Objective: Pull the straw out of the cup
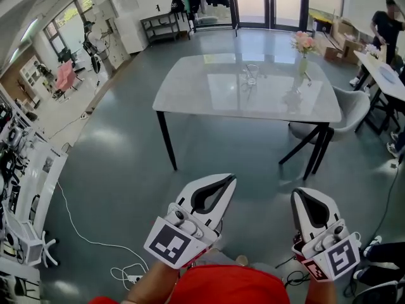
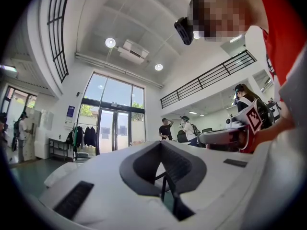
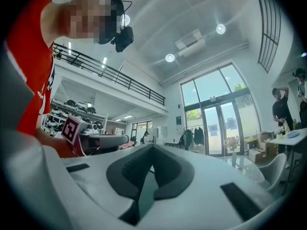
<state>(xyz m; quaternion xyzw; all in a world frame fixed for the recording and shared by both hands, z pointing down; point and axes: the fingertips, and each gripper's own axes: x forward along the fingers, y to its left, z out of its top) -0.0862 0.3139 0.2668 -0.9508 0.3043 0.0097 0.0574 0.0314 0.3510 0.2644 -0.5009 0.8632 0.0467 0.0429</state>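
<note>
A clear glass cup [image 1: 251, 74] stands on the pale table [image 1: 209, 94] across the room; a straw in it is too small to make out. Both grippers hover low in the head view, over the floor and well short of the table. My left gripper [image 1: 230, 178] [image 2: 160, 143] has its jaws together with nothing between them. My right gripper [image 1: 296, 195] [image 3: 152, 146] is also shut and empty. Each gripper view shows the other gripper off to the side.
A vase of pink flowers [image 1: 303, 48] stands on the table's far right. A grey chair [image 1: 355, 108] sits at the table's right end. A white cable [image 1: 81, 232] trails over the floor at left, beside shelves. A person [image 1: 386, 24] stands by another table [image 1: 387, 78] at right.
</note>
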